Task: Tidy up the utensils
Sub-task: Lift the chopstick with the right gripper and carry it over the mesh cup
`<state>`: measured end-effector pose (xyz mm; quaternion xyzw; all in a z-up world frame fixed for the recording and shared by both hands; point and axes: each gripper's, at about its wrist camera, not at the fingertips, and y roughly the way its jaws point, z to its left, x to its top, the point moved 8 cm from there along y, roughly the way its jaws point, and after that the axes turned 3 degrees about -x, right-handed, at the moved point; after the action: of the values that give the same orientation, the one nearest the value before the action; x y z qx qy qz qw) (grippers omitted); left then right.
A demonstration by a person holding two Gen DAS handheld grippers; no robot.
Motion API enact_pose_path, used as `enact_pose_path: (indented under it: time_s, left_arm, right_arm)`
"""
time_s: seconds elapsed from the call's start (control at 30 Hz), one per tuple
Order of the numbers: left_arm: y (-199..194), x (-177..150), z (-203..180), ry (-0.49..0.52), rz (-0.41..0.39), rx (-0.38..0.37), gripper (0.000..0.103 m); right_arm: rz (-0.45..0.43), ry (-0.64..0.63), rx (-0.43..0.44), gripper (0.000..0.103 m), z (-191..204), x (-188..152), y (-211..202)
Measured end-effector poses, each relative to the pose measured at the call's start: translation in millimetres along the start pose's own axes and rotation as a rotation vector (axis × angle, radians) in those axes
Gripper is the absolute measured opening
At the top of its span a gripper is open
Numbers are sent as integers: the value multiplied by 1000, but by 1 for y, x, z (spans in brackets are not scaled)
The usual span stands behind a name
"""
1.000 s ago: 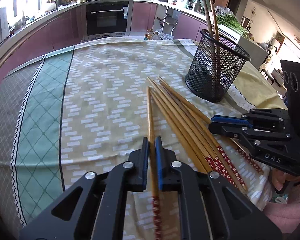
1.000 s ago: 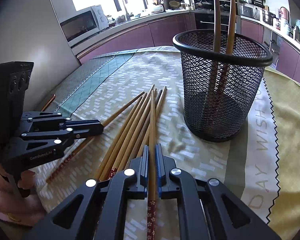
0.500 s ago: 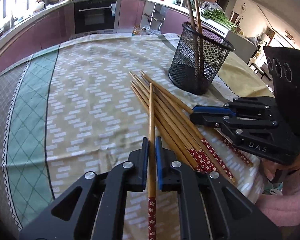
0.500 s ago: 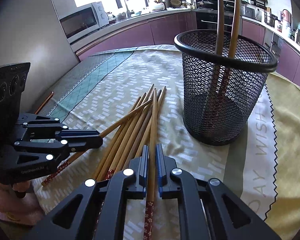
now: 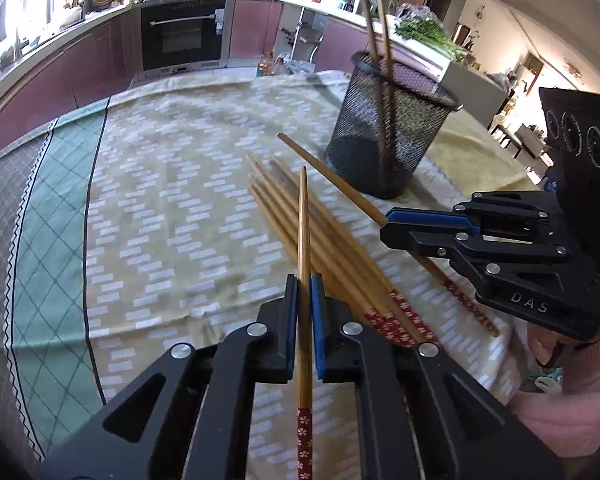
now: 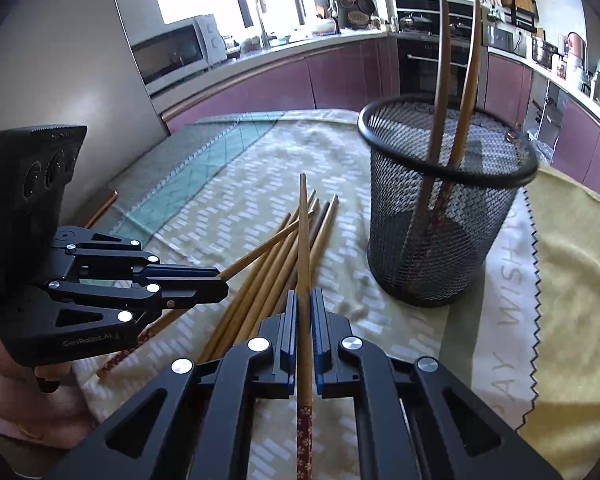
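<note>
My left gripper (image 5: 305, 280) is shut on one wooden chopstick (image 5: 303, 216) and holds it lifted over the table. My right gripper (image 6: 305, 294) is shut on another chopstick (image 6: 303, 224), also lifted; it shows in the left wrist view (image 5: 392, 224) with its chopstick (image 5: 324, 176) pointing away. Several chopsticks (image 5: 324, 240) with red flowered ends lie in a pile on the cloth, also seen in the right wrist view (image 6: 268, 280). A black mesh holder (image 6: 440, 216) stands upright at the right with two chopsticks (image 6: 440, 80) in it; it also shows in the left wrist view (image 5: 388, 140).
The table wears a beige and green patterned cloth (image 5: 160, 208) with a yellow cloth (image 6: 572, 272) at the right. The left gripper shows at the left of the right wrist view (image 6: 216, 288). Purple kitchen cabinets and an oven (image 5: 180, 32) stand behind.
Both grippers have risen from the table, each lifting its chopstick off the pile. The holder now looks farther from the left gripper and nearer to the right one.
</note>
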<state>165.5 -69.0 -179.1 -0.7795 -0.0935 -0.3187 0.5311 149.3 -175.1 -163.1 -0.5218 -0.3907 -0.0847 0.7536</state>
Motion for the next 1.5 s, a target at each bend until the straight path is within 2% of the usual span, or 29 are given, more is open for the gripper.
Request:
enact_pose_path:
  time_s: [0.53,0.87,1.5]
  left_arm:
    - [-70,36,-31,27,-140,-160,7]
    - [-101,56,-43,41,-207,-219,7]
    - [-124,136,-59,75,-357,-211,7]
  right_arm:
    - [-183,36,12,6,-13,31,-67]
    - [-271,47,1,6,-22,48,-90]
    - [-388,25,-43,6,-39,92,-128]
